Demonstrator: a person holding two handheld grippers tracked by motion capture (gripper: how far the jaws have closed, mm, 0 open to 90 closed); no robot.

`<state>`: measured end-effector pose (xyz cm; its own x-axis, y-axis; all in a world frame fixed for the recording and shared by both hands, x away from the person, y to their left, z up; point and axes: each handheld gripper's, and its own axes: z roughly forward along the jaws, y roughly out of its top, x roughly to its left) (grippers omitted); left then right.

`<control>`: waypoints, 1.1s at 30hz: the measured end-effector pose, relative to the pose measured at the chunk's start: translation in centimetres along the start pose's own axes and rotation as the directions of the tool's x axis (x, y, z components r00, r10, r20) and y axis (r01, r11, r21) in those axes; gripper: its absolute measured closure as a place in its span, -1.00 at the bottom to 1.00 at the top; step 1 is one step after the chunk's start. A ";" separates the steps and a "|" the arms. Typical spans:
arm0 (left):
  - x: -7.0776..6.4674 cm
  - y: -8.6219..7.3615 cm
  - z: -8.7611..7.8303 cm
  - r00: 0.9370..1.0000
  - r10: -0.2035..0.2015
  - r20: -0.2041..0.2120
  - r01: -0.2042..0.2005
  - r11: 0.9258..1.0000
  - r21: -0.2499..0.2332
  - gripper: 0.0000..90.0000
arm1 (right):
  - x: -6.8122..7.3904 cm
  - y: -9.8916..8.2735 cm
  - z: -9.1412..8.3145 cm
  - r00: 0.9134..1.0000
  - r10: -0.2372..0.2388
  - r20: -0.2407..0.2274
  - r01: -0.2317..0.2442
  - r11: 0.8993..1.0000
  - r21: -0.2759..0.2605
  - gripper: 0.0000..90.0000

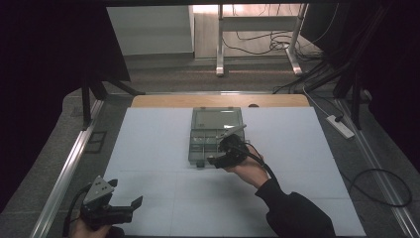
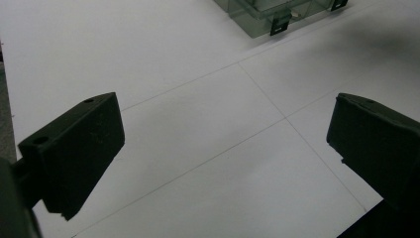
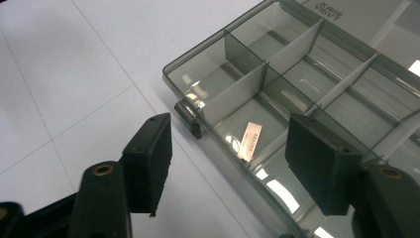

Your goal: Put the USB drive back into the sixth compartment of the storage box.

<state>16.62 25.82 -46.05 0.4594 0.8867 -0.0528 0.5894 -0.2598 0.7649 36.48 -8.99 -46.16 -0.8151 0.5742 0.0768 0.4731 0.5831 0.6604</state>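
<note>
**A:** How far along are you with that organizer box (image 1: 216, 136)?

**B:** You're early in it, by my reading. The box lies in the middle of the white table (image 1: 148, 148), toward its far edge, with the clear lid (image 1: 216, 118) already swung back flat behind it. Your right tongs (image 1: 221, 151) are over the box's near edge, jaws apart and gripping nothing. In the right gripper view the box's near corner and its front latch (image 3: 189, 115) sit between the jaws, so you look ready to work on the contents or the latch, but nothing is taken yet.

**A:** And the left tongs?

**B:** Your left tongs (image 1: 130, 206) are well apart from the box, at the near left of the table, also spread wide and empty. The left gripper view looks across bare table, with just the box's corner at the top.

**A:** What does the box look like up close?

**B:** Smoky, see-through plastic, split by thin dividers (image 3: 292, 47) into several compartments. The compartments you can see are nearly all bare; one near the front holds a small pale label or slip (image 3: 249, 140) with print too small to read. Dark clasps sit along the front wall.

**A:** So what's left?

**B:** Most of it, I'd judge: picking, placing or closing all remain.
</note>
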 end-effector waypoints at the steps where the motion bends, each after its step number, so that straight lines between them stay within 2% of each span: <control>1: 0.0 0.0 0.0 1.000 0.000 0.000 0.000 1.000 0.000 -0.96 | 0.1 -0.1 -0.1 1.000 -0.001 -0.002 0.001 1.000 0.002 -0.23; 5: 0.0 0.0 0.0 1.000 0.000 0.001 0.000 1.000 0.000 -0.96 | 0.2 -0.2 -0.1 1.000 0.002 -0.014 -0.002 1.000 0.008 -0.27; 20: 0.0 0.0 0.0 1.000 0.003 0.000 -0.003 1.000 0.000 -0.96 | 1.3 -0.8 -1.5 0.998 -0.040 -0.039 0.041 0.999 0.022 -0.43; 33: -0.1 0.0 0.0 1.000 0.010 0.001 -0.010 1.000 0.001 -0.96 | 1.5 -2.0 -2.0 0.997 -0.039 -0.067 0.043 0.998 0.050 -0.62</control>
<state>16.60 25.73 -46.04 0.4656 0.8838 -0.0456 0.5854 -0.2689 0.7649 33.62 -10.46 -45.91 -0.8535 0.5113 0.1005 0.4539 0.6349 0.6252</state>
